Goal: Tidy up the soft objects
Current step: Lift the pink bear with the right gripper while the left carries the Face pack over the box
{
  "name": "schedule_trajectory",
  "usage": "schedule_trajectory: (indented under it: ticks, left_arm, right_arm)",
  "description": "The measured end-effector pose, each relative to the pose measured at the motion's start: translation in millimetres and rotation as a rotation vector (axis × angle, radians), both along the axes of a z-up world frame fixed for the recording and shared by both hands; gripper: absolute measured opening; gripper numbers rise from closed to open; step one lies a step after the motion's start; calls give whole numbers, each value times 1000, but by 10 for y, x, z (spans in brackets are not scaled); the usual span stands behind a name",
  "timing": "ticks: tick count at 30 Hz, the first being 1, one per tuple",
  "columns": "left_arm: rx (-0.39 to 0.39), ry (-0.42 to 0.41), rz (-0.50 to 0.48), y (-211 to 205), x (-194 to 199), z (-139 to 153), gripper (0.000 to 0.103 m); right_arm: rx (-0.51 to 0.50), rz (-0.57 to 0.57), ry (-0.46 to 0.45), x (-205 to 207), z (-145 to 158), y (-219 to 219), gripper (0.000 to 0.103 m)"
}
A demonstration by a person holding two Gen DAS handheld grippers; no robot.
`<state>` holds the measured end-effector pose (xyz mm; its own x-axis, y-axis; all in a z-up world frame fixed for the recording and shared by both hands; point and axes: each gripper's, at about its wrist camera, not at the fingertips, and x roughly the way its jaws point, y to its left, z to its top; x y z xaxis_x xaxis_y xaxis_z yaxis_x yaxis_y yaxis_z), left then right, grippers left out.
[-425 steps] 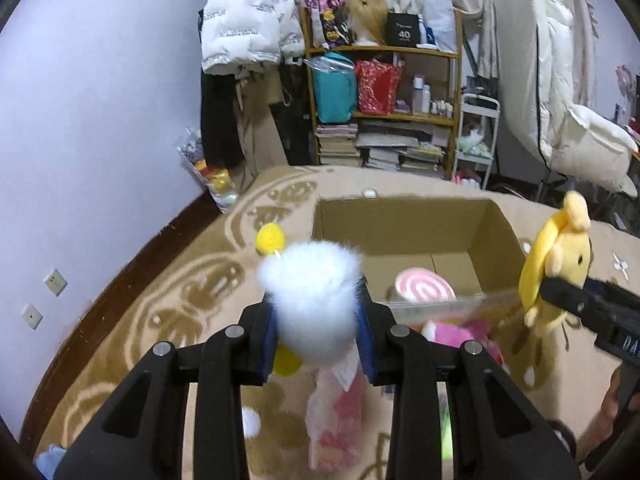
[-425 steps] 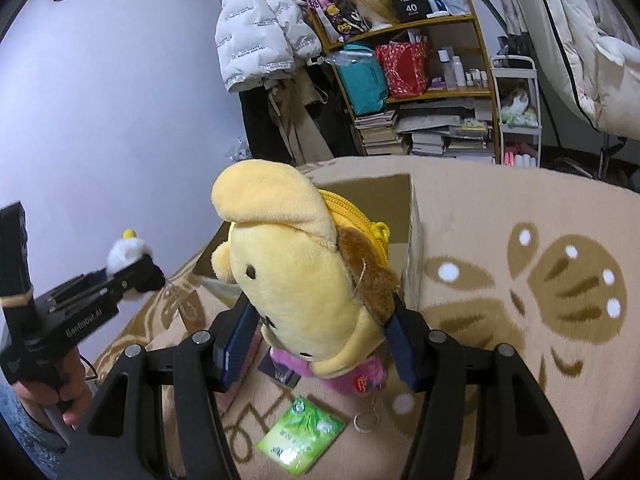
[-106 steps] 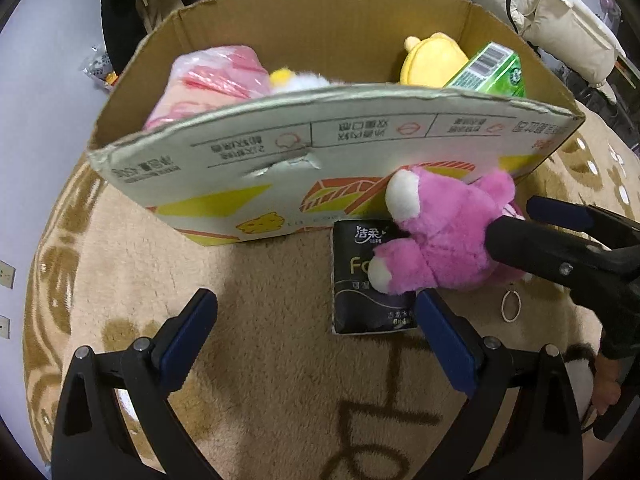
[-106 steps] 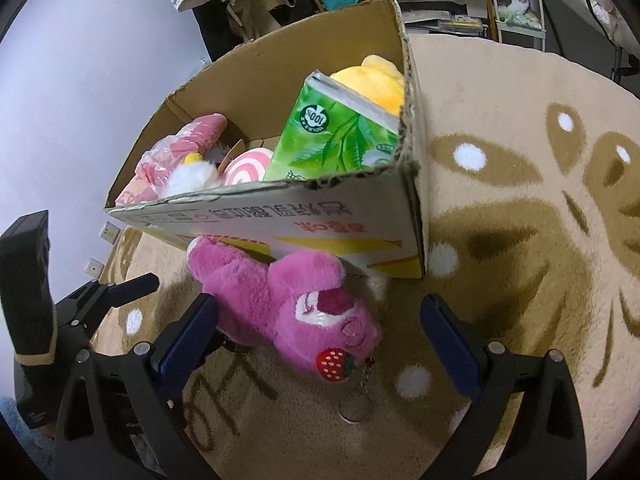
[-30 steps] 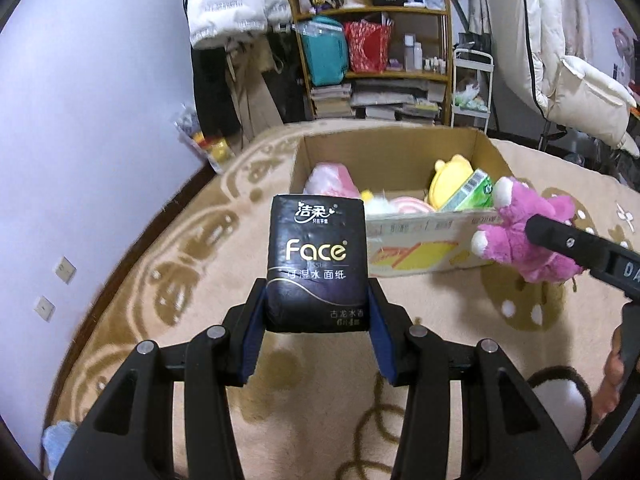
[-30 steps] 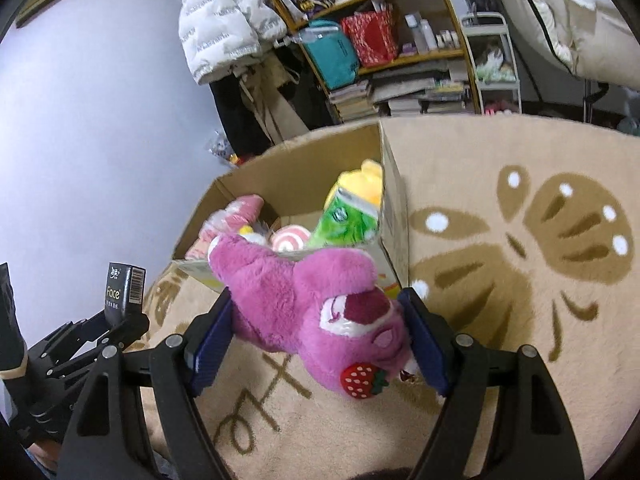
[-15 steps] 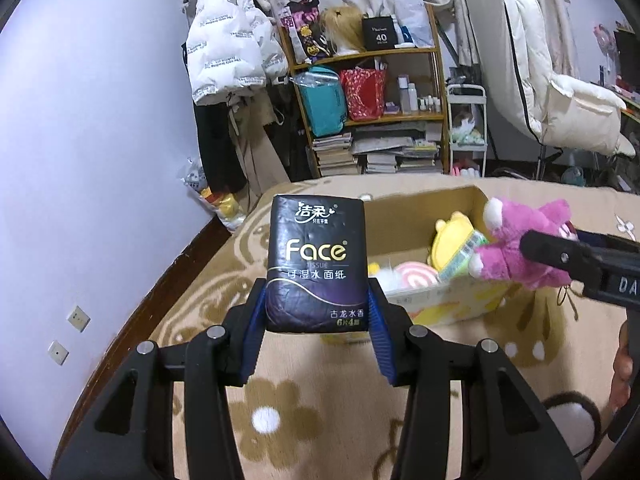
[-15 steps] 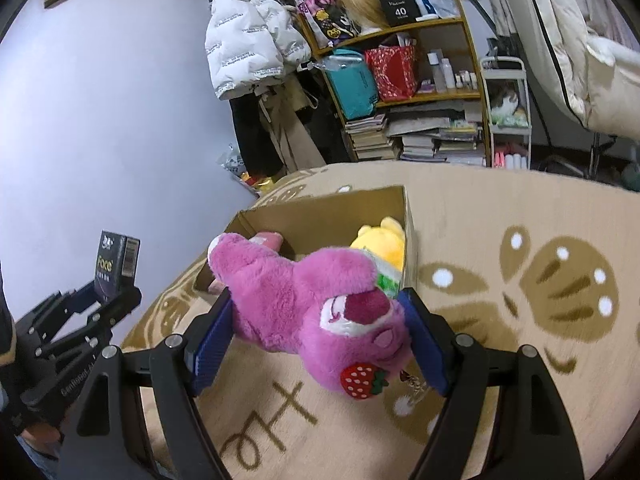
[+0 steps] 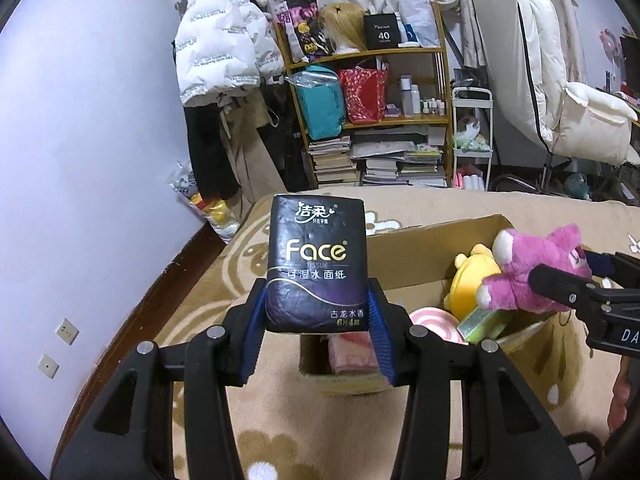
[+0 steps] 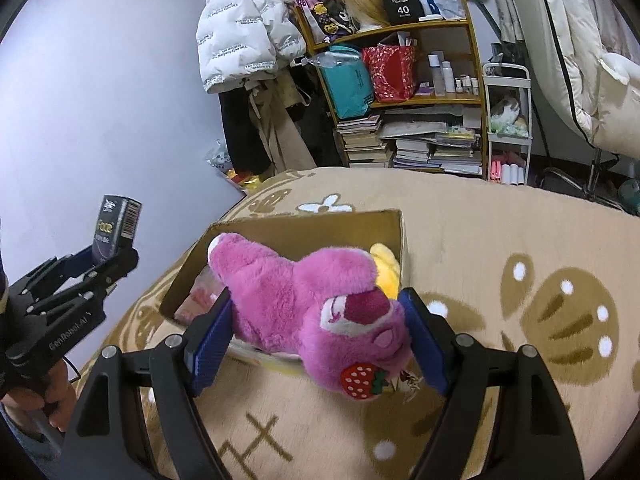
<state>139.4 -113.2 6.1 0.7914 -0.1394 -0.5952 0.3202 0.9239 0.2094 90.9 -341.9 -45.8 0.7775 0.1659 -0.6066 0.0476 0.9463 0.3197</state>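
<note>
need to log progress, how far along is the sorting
Done: yellow plush, green pack and pink swirl toy lie in the cardboard box. In hand: left gripper clamps the black tissue pack; right gripper clamps the pink bear. Left: boxing both.

The left gripper [image 9: 317, 336] clamps a dark tissue pack [image 9: 316, 264] upright, above the beige carpet [image 9: 200, 280]. Behind it stands an open cardboard box [image 9: 436, 236] with a yellow plush [image 9: 474, 280] and a pink swirl toy [image 9: 436, 322] inside. At right, the right gripper [image 9: 560, 284] grips a pink bear [image 9: 524, 268] over the box.
</note>
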Motion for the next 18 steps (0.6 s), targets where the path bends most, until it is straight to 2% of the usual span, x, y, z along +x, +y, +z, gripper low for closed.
schedule_trajectory:
  ticks: [7, 11, 15, 16, 18]
  left_arm:
    - [-20, 24, -4, -63, 224, -74, 46]
    - [-68, 77, -17, -68, 350, -157, 46]
    - [-52, 86, 0, -105, 410, -240, 48]
    - [-53, 92, -2, -112, 414, -260, 49]
    - [-51, 94, -5, -117, 408, -284, 60]
  right_arm:
    - [-26, 15, 2, 230, 0, -10, 84]
    - [16, -4, 17, 277, -78, -29, 85]
    - [50, 13, 47, 335, -185, 24, 85]
    - [42, 22, 55, 356, -201, 41, 87]
    - [23, 41, 60, 372, -217, 79, 89]
